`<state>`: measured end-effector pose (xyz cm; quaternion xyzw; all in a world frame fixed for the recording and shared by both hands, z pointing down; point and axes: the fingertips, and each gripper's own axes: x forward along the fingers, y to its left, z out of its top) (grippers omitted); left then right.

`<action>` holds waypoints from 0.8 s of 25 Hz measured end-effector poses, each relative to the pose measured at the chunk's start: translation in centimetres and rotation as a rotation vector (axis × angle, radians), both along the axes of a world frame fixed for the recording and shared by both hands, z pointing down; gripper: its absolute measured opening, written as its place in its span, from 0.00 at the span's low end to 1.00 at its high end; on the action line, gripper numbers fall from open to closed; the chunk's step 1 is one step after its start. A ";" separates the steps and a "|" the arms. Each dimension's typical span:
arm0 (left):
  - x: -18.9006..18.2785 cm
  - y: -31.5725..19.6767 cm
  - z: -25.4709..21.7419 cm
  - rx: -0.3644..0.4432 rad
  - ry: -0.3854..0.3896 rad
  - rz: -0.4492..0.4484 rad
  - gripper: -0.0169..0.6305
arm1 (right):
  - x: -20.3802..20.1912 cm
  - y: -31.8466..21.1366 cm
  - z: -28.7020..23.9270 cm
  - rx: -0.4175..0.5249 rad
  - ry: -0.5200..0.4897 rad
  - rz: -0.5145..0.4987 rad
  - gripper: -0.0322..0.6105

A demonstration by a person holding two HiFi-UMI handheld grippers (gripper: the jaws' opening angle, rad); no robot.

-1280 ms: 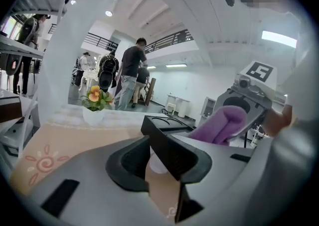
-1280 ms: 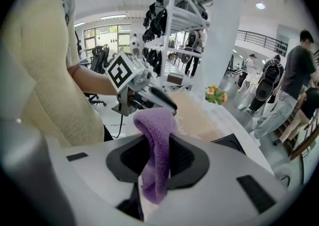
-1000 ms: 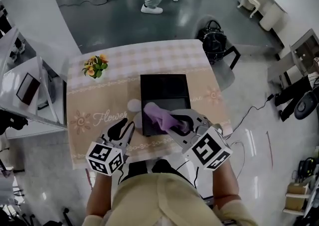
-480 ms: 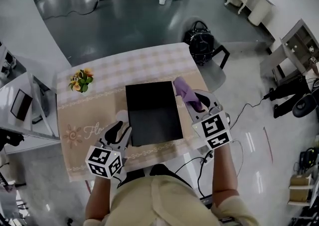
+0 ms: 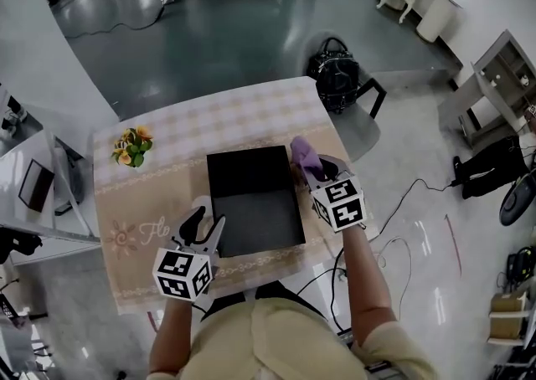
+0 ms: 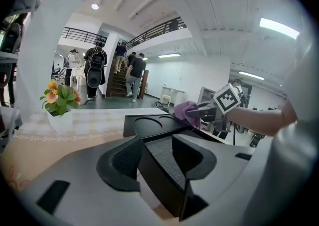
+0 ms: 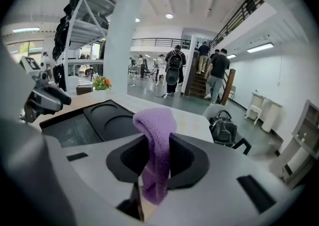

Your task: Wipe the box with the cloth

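Two claws: left claw (image 5: 205,221) just widened, slack astride box (image 5: 251,194) edge, right claw (image 5: 314,171) clamped on cloth (image 5: 303,155); tablecloth (image 5: 134,240) script "Fl".

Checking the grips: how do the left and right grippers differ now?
The left gripper is open: its jaws have just been opening, the box corner between them; the right gripper is shut on the cloth. Left sits at the box's near corner, right beside its right edge. Both carry marker cubes.

The left hand-held gripper (image 5: 206,224) points forward and slightly down. Its jaws have just been opening and stand wide, with the box's (image 6: 149,121) near corner between them, seemingly unpressed. The right hand-held gripper (image 5: 320,172) tilts downward, its jaws clamped on the cloth (image 7: 155,143) draped over them.
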<state>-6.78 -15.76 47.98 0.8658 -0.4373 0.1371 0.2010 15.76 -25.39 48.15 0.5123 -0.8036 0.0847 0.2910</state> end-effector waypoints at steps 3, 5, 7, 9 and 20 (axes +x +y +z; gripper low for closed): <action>0.1 -0.1 0.4 -0.025 0.011 0.000 0.33 | -1.1 -0.2 1.2 -0.052 -0.136 -0.022 0.21; 0.2 0.1 0.7 -0.039 0.017 0.006 0.33 | -2.1 0.0 1.5 -0.102 -0.250 -0.057 0.21; 0.7 0.2 0.8 -0.042 0.018 0.012 0.33 | -2.1 0.3 1.4 -0.138 -0.343 -0.066 0.21; 1.5 0.2 0.9 -0.043 0.023 0.018 0.33 | -1.3 0.5 1.4 -0.164 -0.385 -0.072 0.21; 0.9 1.3 1.1 -0.073 0.061 0.065 0.31 | -3.0 5.4 1.4 -0.213 -0.394 -0.099 0.21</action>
